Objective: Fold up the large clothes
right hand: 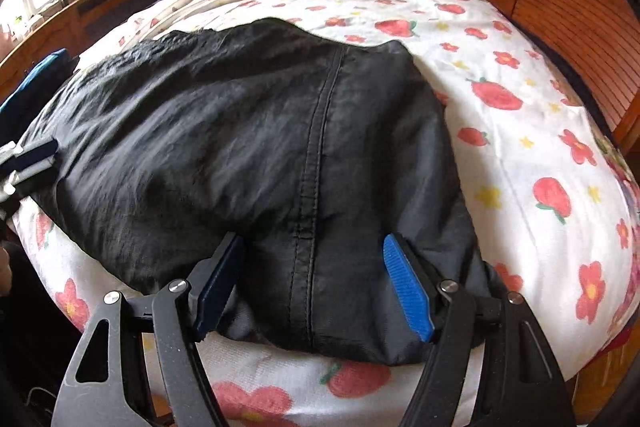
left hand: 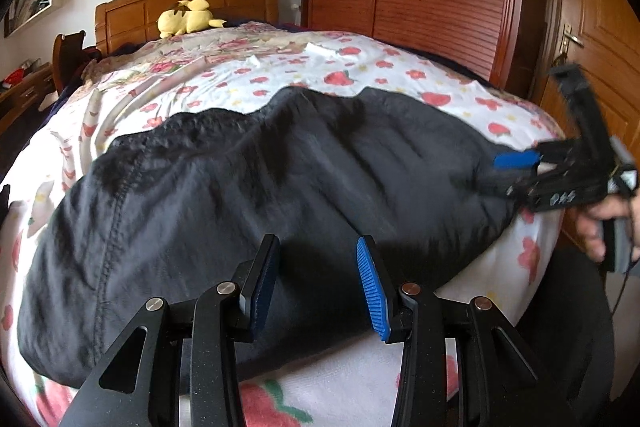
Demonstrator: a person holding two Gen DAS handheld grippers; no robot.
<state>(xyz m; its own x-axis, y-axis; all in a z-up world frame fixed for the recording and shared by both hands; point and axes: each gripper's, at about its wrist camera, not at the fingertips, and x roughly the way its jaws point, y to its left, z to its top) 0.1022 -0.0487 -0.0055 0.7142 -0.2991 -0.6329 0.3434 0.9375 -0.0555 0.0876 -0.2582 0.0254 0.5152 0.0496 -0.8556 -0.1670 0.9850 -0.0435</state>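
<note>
Across the middle of both frames a bed (left hand: 360,75) covered by a white sheet printed with red strawberries and flowers is seen, and on it a large black garment (left hand: 248,187) is spread, its near edge lying close to the lower edge of the mattress and its stitched seam (right hand: 316,155) running from the upper centre down to the lower centre of the right wrist view. The cloth appears to have been laid flat so that its edges can be reached from the foot of the bed. At the bottom centre of the left wrist view the left gripper (left hand: 318,267) is held just over the near part of the garment, its jaws parted and no cloth seen pinched between them. At the bottom centre of the right wrist view the right gripper (right hand: 314,267) is set astride the seam with its jaws spread wider; fabric lies between them, but no pressing of the pads on it can be made out, so it is read as released. This straddling is judged to be preparation for grasping the near edge. A yellow plush toy (left hand: 186,17) rests by the headboard in the upper part of the frame.
</note>
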